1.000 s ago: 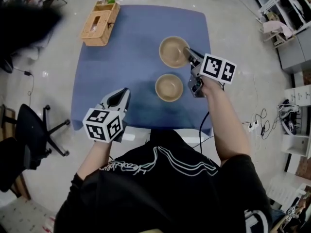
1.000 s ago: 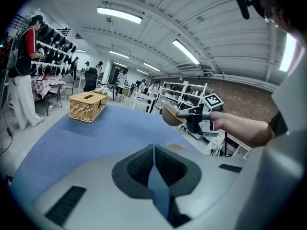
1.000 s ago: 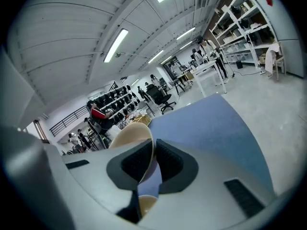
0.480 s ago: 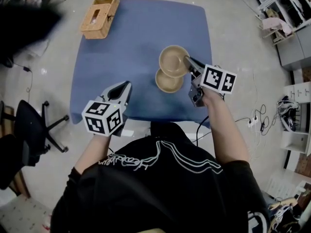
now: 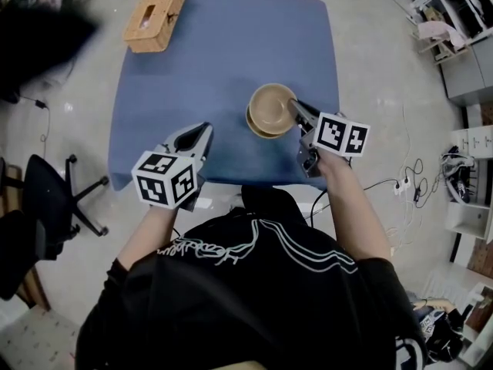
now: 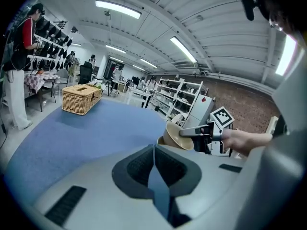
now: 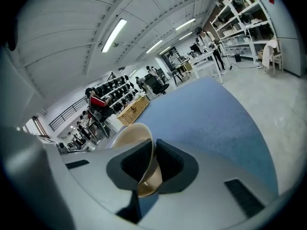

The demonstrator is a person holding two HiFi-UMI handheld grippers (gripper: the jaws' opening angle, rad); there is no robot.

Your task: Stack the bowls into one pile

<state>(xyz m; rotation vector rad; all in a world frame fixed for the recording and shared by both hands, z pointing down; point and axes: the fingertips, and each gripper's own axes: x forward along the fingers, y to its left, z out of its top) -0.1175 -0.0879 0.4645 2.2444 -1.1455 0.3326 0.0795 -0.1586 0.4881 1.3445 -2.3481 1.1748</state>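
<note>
Jaws of the right gripper (image 5: 295, 108) pinch the upper bowl (image 5: 271, 105) by its 3 o'clock rim, tilting it right over the lower bowl (image 5: 256, 127), apparently to nest it. The left gripper (image 5: 202, 135), clenched on nothing, hovers at 8 o'clock over the table (image 5: 192, 52), out of the way.

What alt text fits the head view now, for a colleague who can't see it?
The right gripper, shut on the rim of a tan round bowl, holds it directly over a second tan bowl on the blue-covered table. The left gripper hangs shut and empty near the table's front edge; a woven wicker basket sits at the far left corner.
</note>
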